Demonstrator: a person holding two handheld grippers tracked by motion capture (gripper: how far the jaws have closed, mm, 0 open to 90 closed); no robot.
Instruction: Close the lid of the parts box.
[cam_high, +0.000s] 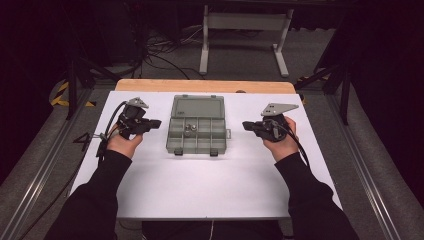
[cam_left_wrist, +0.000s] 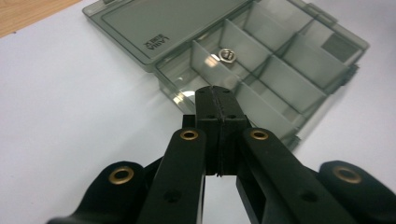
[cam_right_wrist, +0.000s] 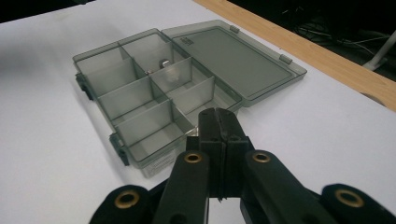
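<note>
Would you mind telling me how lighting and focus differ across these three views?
High view: the white table is bright, the surroundings nearly black. Left gripper view: the left gripper looks soft up close, and glare sits on the box's near corner. Right gripper view: the lid looks evenly lit; the right gripper is blurred.

Setting: a lab or recording studio, not a home. Desk (cam_high: 210, 185) has a white sheet over a wooden top; the wood shows along its far edge. Black curtains hang on both sides. Metal rails (cam_high: 370, 180) run along the grey carpet floor (cam_high: 240, 55) beside the desk's left and right edges. Loose cables (cam_high: 160, 50) lie beyond the far edge, near a white stand frame (cam_high: 245, 30). Yellow-black hazard tape (cam_high: 62, 95) marks the floor off the far left corner.
</note>
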